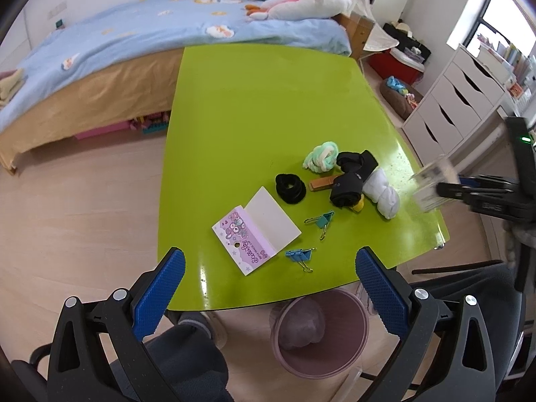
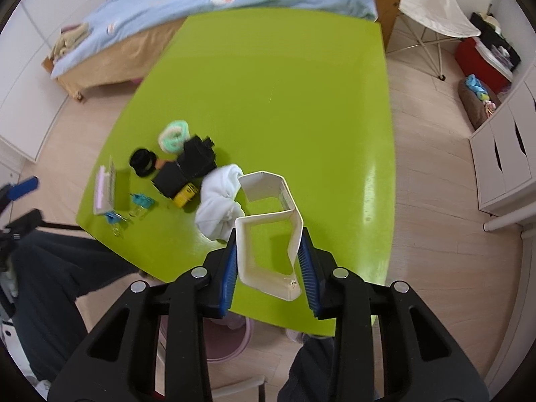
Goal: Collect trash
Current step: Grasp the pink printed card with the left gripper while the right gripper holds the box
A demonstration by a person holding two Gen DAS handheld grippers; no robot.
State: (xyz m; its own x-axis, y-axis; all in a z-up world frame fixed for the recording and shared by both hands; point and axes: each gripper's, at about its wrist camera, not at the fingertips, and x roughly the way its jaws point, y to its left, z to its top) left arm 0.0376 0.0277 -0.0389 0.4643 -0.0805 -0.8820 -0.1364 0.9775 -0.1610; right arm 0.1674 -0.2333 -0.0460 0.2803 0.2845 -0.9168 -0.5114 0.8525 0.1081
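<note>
Blue pads of our right gripper (image 2: 269,261) clench a bent white cardboard sleeve (image 2: 266,234) low in the frame, over the green table (image 2: 268,100). Our left gripper (image 1: 269,288) gapes empty above what seems a pink bin (image 1: 318,331).

Right gripper (image 1: 445,191) in the left wrist view: motion-blurred at the frame's right edge, and the pale thing it carries is too smeared to name. Pink waste bin (image 1: 320,333) partly hidden under the green worktop (image 1: 268,100); its contents are indistinct. Yellow object (image 2: 184,196) mostly covered by black cloth (image 2: 187,167), unidentifiable.
</note>
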